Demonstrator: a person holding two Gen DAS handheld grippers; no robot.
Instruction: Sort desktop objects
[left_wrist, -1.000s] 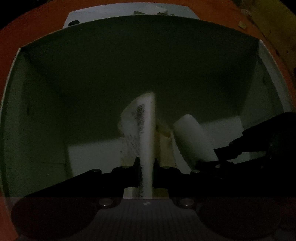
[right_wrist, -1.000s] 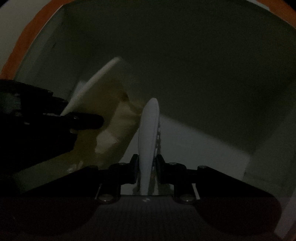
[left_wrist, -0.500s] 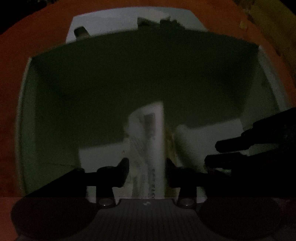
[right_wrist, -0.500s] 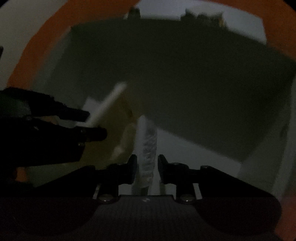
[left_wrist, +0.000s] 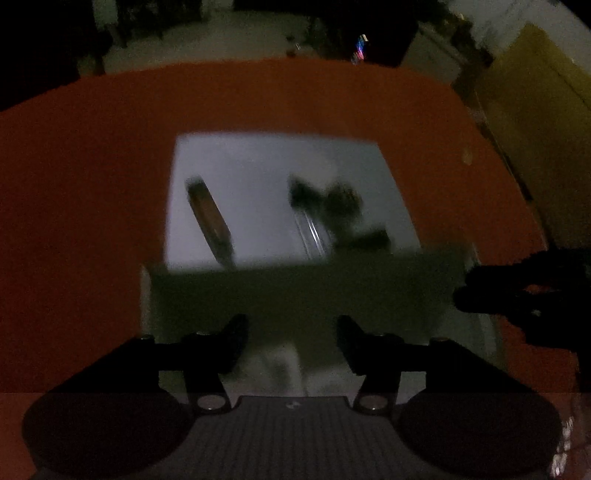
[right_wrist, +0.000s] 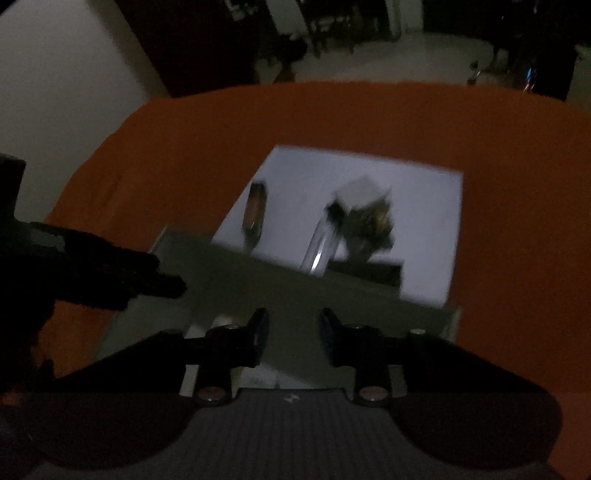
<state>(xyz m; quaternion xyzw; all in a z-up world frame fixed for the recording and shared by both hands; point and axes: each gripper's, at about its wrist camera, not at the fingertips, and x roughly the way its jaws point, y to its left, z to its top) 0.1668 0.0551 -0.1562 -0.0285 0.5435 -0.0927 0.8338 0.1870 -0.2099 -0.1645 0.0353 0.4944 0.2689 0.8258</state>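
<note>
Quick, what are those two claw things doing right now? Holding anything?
Left gripper: jaws opening, nothing between them.
Right gripper: jaws opening, nothing between them.

Orange tablecloth (left_wrist: 110, 184) over table, pale floor (left_wrist: 221, 33) beyond, yellowish cabinet (left_wrist: 535, 110) far right, dim bg furniture.

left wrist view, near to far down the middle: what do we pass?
left tongs, jaws opening with nothing between them → dark box wall → white sheet with a brown flat object and a clear tube lying on it → orange tabletop → dim room floor.
</note>
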